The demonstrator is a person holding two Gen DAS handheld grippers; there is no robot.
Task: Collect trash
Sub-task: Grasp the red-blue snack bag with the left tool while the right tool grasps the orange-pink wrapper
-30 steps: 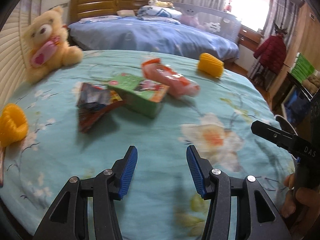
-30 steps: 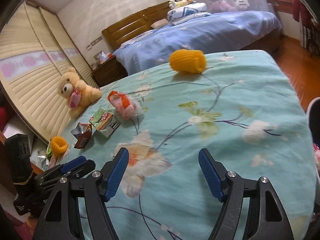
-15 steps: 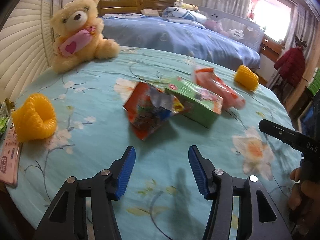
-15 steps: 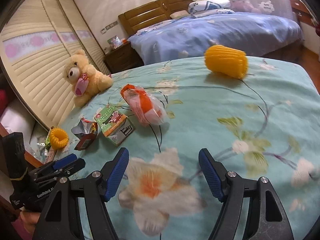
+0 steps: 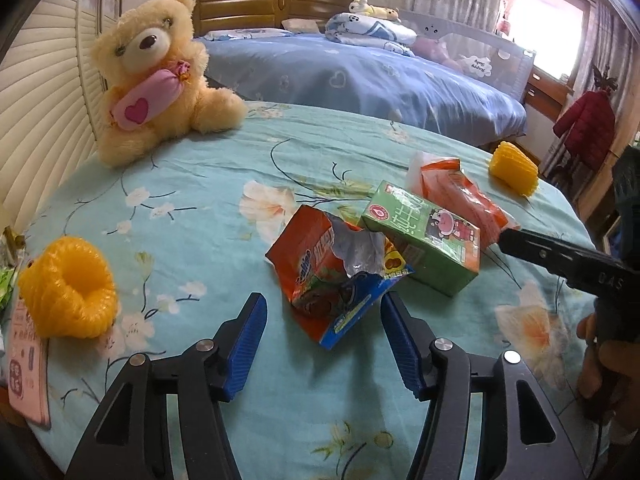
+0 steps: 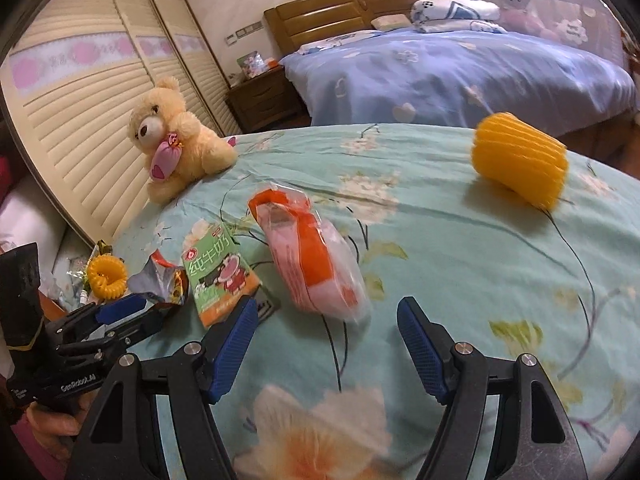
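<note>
Trash: a torn wrapper (image 5: 340, 268), a green carton (image 5: 424, 236) and an orange-and-pink bag (image 6: 312, 260) lay close together on the flowered bedspread (image 5: 192, 200); the wrapper touched the carton, and the bag sat just behind it.
Left gripper (image 5: 322, 344): jaws had just been opening and stood fairly wide, holding nothing; the wrapper's near corner lay just ahead of the blue pads (image 5: 246, 344), not pressed by them.
Right gripper (image 6: 322, 344): jaws wide apart and empty, hovering just short of the bag, with the carton beside its left pad.
Contact: none seen; whether the right pad brushed the carton's corner was hard to tell, since the frame was blurred there.
Step in hand: probably lining up, left on the wrapper, right on the bag.
Doing it well: straddle the wrapper's crumpled bulk, not its thin edge, and close before lifting; take the bag across its narrow middle so the slack film does not slip; keep the two tools apart, as their targets sit close.
Left alone: teddy bear (image 5: 156, 76), two yellow foam nets (image 5: 68, 288) (image 6: 520, 160).
</note>
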